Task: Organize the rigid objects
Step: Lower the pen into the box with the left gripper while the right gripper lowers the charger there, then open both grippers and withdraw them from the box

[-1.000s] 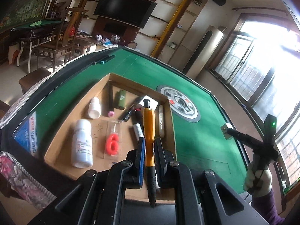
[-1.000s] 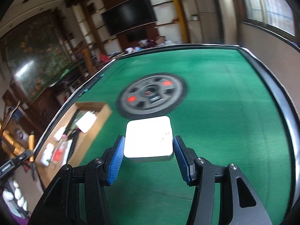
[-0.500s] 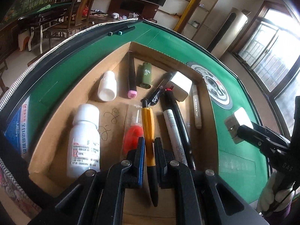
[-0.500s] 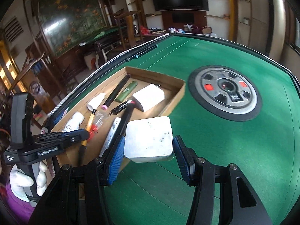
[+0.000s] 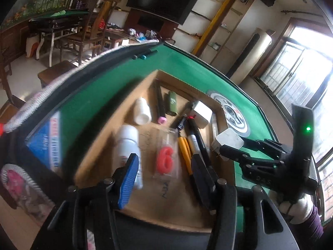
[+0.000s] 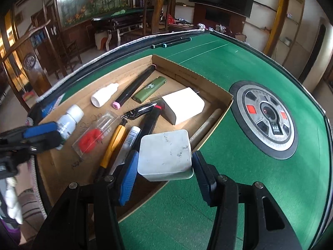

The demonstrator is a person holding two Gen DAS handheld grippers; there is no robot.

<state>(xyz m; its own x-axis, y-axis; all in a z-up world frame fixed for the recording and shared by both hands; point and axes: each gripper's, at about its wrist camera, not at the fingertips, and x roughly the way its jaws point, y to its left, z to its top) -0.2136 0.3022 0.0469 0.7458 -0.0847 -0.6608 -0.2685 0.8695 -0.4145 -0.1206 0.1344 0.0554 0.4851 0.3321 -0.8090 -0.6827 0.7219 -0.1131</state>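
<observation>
Tray (image 6: 199, 79) nearly full; your right gripper (image 6: 164, 162) clamps a white charger (image 6: 165, 154) above its edge, left gripper (image 5: 164, 175) gapes empty.

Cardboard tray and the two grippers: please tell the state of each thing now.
Left gripper: open, holds nothing.
Right gripper: shut on white adapter, above the tray's edge.
Orange pen: lying in cardboard tray.
Green lighter: lying flat in tray.
Large white bottle: on its side.

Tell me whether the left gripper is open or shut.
Open. The left gripper has its jaws spread wide with nothing between them; the orange pen lies in the cardboard tray.
</observation>
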